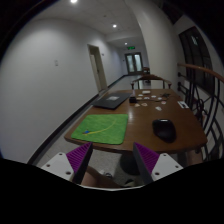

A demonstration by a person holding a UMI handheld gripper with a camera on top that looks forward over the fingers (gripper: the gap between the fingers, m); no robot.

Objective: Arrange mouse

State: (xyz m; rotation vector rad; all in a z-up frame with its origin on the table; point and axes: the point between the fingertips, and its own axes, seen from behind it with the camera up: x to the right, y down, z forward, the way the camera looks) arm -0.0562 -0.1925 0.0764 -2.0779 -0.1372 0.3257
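**Gripper held open above the near edge of the table, mouse untouched**

The gripper point(112, 162) hangs at the near end of a brown wooden table point(142, 118), its two fingers spread wide apart with nothing between them. The purple pads point(77, 157) face each other across an empty gap, and through that gap only the near table edge and dim floor show.

The black mouse point(163, 129) lies on the bare wood on the right side of the table, beyond the right finger and clear of it. To its left, on the near left part of the table, lies a green mat point(104, 127), flat, with a thin light-coloured object on it that is too small to identify. The mouse is beside the mat, not on it.

Farther along on the left lies a dark flat laptop point(110, 101). Several small pale items point(155, 97) are scattered at the far right of the table; what they are cannot be told. Past the table a white-walled corridor point(60, 60) runs away to a far door.
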